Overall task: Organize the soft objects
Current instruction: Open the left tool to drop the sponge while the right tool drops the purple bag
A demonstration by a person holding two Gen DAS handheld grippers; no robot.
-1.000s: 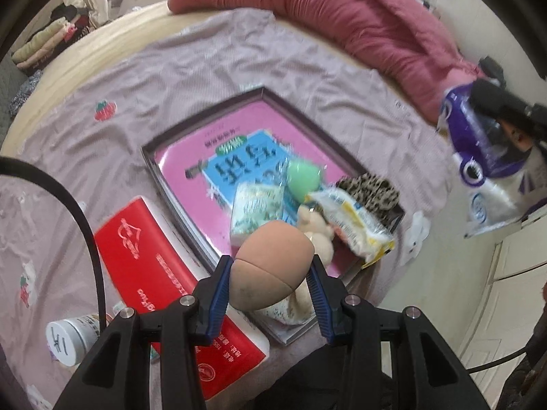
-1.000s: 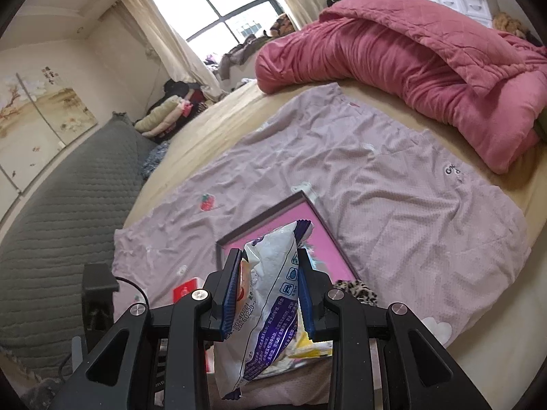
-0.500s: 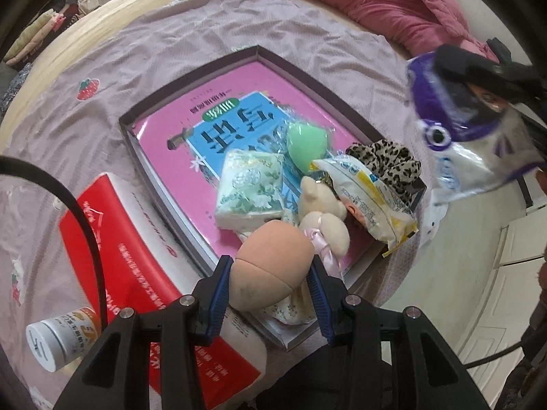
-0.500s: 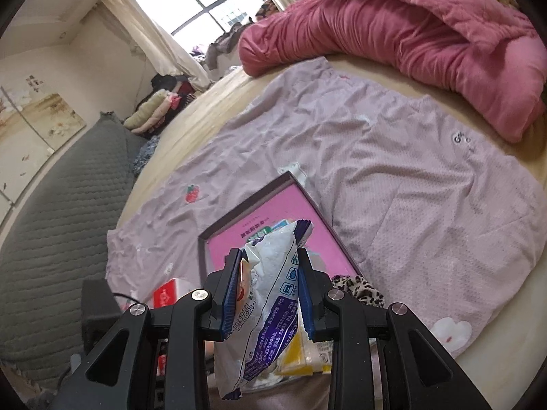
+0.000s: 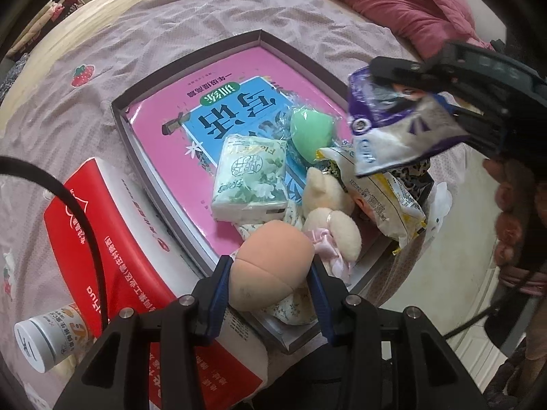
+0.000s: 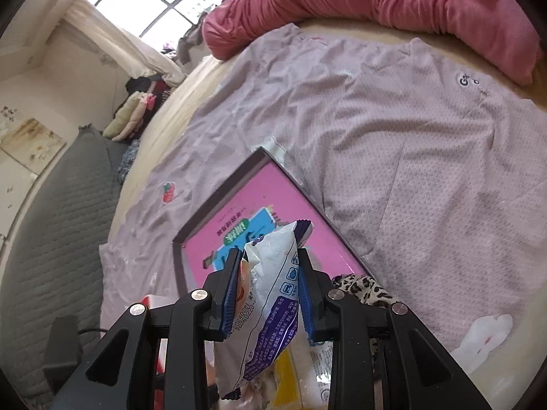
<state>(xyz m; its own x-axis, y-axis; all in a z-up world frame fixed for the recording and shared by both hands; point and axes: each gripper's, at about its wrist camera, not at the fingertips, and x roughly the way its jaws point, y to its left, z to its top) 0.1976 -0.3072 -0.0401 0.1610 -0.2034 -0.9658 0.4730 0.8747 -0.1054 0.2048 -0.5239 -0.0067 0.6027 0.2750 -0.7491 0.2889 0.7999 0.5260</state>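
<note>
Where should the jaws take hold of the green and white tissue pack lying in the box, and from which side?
Grip the tissue pack across its two long side faces, coming straight down from above. It lies flat on the pink book with its top bare; the plush toy crowds its right end, so close across the left half.

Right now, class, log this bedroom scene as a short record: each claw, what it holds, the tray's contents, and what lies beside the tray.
left claw: shut on peach sponge
right claw: shut on purple-white packet
tray: pink book, tissue pack, green sponge, plush toy, yellow packet
beside tray: red box, white bottle
</note>
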